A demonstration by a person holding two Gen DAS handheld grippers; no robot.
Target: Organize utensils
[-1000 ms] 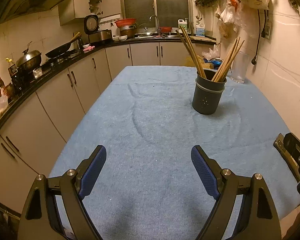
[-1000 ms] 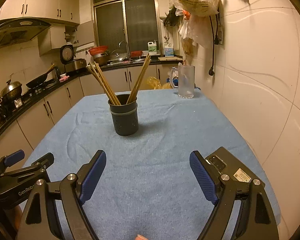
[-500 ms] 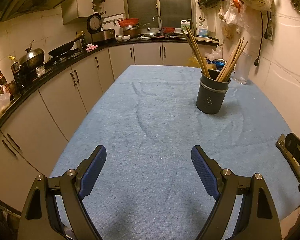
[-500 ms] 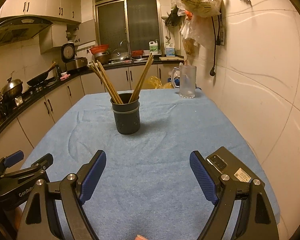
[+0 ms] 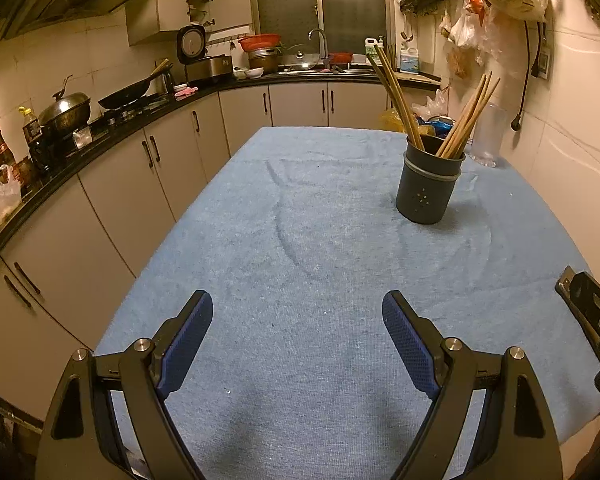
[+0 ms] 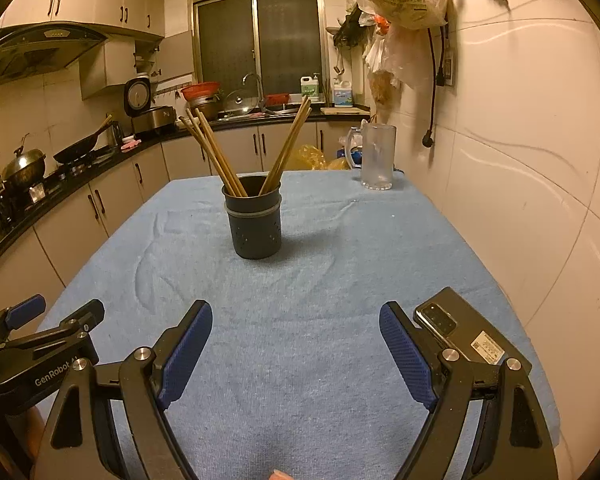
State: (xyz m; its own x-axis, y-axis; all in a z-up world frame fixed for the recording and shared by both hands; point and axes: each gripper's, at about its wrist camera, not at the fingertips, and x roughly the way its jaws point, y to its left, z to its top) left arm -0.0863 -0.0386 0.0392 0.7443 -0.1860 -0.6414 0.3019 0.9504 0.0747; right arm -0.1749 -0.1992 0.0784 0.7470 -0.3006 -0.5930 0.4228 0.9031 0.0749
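Both tongs are just hanging over the near end of the table with nothing in them. The left gripper (image 5: pixel 298 320), black frame with blue textured pads, has its jaws spread wide and only bare cloth shows between them. The right gripper (image 6: pixel 296 320) is the same deal: jaws wide apart, empty. A black smartphone (image 6: pixel 466 338) lies camera-side up on the cloth just beside the right gripper's outer finger, partly hidden behind it, so it's hard to say if they touch.

Further out, the dark grey round plastic utensil holder (image 6: pixel 256 224) stands upright around the middle of the light blue towel-like tablecloth (image 6: pixel 340 272). The long wooden chopsticks (image 6: pixel 216 152) are all in it, fanned into two bunches leaning opposite ways. Well apart from both grippers.

At the far right corner of the table sits a frosted clear plastic pitcher (image 6: pixel 376 156). Behind everything, a black kitchen counter (image 5: pixel 100 136) with a wok (image 5: pixel 126 94) on the stove.
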